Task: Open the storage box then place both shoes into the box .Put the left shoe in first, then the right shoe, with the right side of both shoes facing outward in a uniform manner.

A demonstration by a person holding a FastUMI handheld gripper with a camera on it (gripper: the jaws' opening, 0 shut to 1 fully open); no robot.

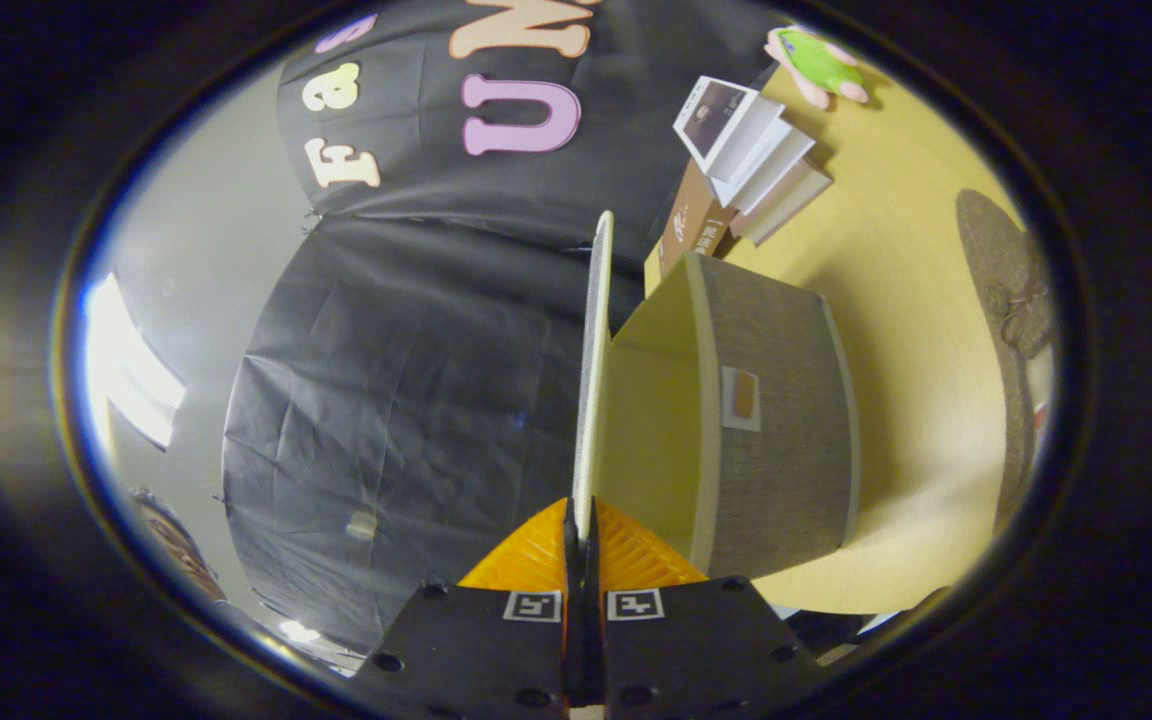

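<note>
Yellow counter (896, 300) carries everything we see, with the booth's black cloth wall hanging behind it and the whole scene rolled sideways by how the gripper is held. Our gripper (584, 540) has its fingers drawn together on the thin lid (596, 340) of the storage box (776, 420); both fingers press on the lid's free edge, one on each face, so we judge the grip to be a firm clamp.

What matters for the coming move is how the lid lies against us. It shows edge-on, its long axis running straight ahead from between the fingers, and it stands swung away from the box's mouth. The grey fabric box sits just to one side of that line, its pale inside wall open to view, a small label on its outer face. Where the hinge line meets the box wall we cannot tell exactly.

We judge the opening step nearly finished: the lid needs carrying a little farther round its hinge, away from the cavity, before we let go.

Beyond the box stand a stack of books (751, 160) and a brown carton (691, 225). A green and pink toy (816, 65) lies farther off, and a dark round mat (1001, 270) lies well apart.
</note>
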